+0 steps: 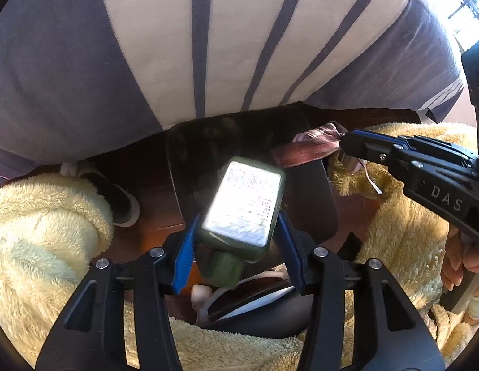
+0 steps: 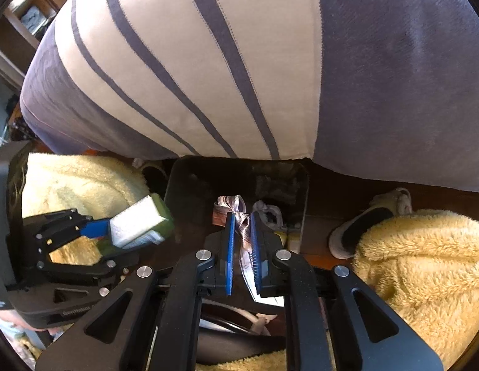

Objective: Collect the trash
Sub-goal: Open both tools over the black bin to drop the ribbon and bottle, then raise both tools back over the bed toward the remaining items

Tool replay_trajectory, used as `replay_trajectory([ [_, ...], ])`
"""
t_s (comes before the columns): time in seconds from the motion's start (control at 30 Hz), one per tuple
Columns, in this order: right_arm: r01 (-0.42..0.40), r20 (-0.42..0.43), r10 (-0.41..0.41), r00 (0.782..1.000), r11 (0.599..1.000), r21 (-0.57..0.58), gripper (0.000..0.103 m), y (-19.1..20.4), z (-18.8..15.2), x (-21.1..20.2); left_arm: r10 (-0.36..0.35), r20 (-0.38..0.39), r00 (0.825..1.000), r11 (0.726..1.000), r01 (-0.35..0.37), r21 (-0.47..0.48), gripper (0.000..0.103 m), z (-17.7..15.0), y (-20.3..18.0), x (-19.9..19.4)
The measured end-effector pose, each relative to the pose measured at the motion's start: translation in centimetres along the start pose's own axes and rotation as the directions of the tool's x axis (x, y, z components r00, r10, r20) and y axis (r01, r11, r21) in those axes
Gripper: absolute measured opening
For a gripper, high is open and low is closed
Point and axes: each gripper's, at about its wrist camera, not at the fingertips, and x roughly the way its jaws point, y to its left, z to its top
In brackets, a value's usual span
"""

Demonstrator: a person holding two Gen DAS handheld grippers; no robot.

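Left gripper (image 1: 236, 244) jaws clamp a green bottle (image 1: 242, 207), right gripper (image 2: 241, 241) jaws pinch a wrapper (image 2: 236, 216), both above the bin's rim (image 2: 177, 170).

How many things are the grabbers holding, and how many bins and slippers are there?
Boxes held: 1, a green box in the left gripper
Wrappers held: 1, a brown wrapper in the right gripper
Bins: 1, the black bin
Slippers: 2
Total: 5
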Motion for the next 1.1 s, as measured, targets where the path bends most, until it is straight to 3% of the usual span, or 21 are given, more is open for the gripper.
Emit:
replay_trajectory([
  [0.13, -0.006, -0.002, 0.006, 1.0, 1.0, 0.012, 0.014, 0.0, 0.2, 0.0, 0.009, 0.007, 1.0, 1.0, -0.009, 0.003, 0.055, 0.0, -0.1, -0.3],
  [0.27, -0.012, 0.007, 0.012, 1.0, 1.0, 0.023, 0.038, 0.0, 0.2, -0.3, 0.017, 0.017, 1.0, 1.0, -0.017, -0.001, 0.059, -0.1, 0.1, -0.5],
  [0.43, -0.006, 0.044, 0.005, 0.999, 0.999, 0.037, 0.055, 0.0, 0.3, -1.4, 0.037, 0.039, 0.999, 0.999, -0.037, -0.005, 0.067, -0.2, 0.1, -1.3],
  [0.5, 0.002, 0.065, -0.005, 0.998, 0.999, 0.041, 0.068, 0.0, 0.4, -1.9, 0.046, 0.051, 0.998, 0.999, -0.045, -0.009, 0.072, -0.2, 0.2, -1.7],
  [0.63, 0.028, 0.098, -0.033, 0.995, 0.999, 0.046, 0.077, 0.0, 0.4, -3.1, 0.068, 0.08, 0.994, 0.998, -0.067, -0.018, 0.083, -0.3, 0.2, -2.6],
  [0.7, 0.042, 0.107, -0.047, 0.993, 0.998, 0.049, 0.087, 0.1, 0.4, -3.5, 0.074, 0.092, 0.993, 0.997, -0.072, -0.017, 0.088, -0.3, 0.2, -2.9],
  [0.9, 0.072, 0.162, -0.08, 0.984, 0.996, 0.056, 0.092, -0.1, 0.8, -5.4, 0.082, 0.157, 0.984, 0.997, -0.078, -0.029, 0.094, 0.2, 0.2, -5.4],
  [1.1, 0.08, 0.231, -0.095, 0.968, 0.994, 0.074, 0.092, -1.0, 1.9, -8.1, 0.089, 0.248, 0.965, 0.996, -0.084, -0.034, 0.095, 1.4, 0.4, -8.8],
])
